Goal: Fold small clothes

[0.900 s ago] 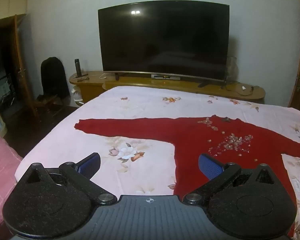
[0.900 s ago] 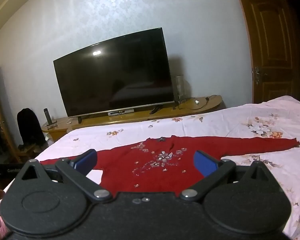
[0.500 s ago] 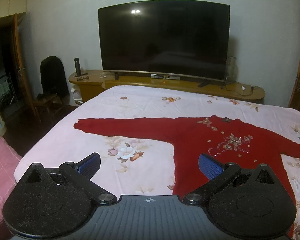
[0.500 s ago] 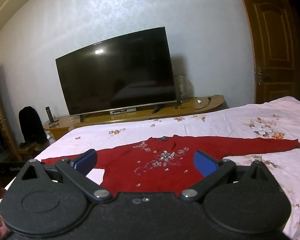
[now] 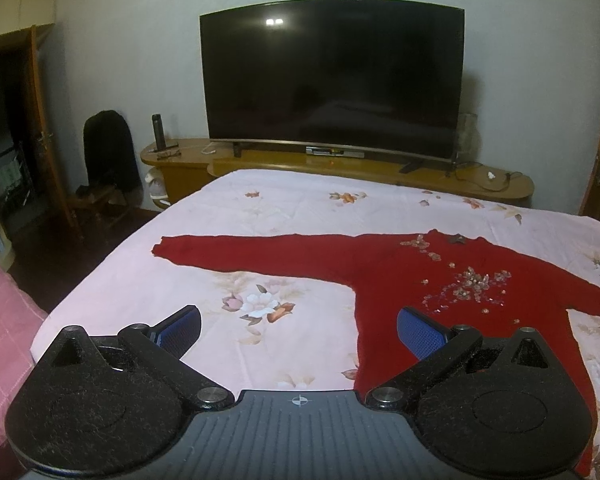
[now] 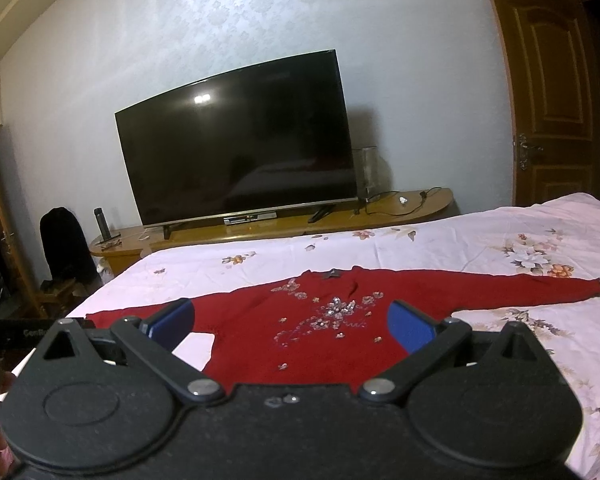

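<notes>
While nothing has yet been folded, the bed under its pale flowered sheet fills the ground ahead of both sets of jaws, and the red sweater lies spread flat on it, front up, both sleeves stretched straight out to the sides. Beyond the bed, well ahead of the jaws, a dark television stands on a long wooden stand. Seen from the left wrist, the sweater's body sits ahead and to the right of the jaws, and one sleeve runs across in front of them toward their left. Seen from the right wrist, the body lies straight ahead between the jaws, with the other sleeve reaching away to their right. A patch of sequins glitters on the chest below the neckline. The left gripper hangs above the sheet with its jaws released wide and nothing between them; the right gripper is likewise spread apart and empty above the sweater's lower body. I judge this the opening step: the approach before the first grasp. The next move likely calls for each gripper to descend toward a sleeve or shoulder edge, pinch only the knit and not the sheet beneath, then carry the sleeve inward across the chest.
</notes>
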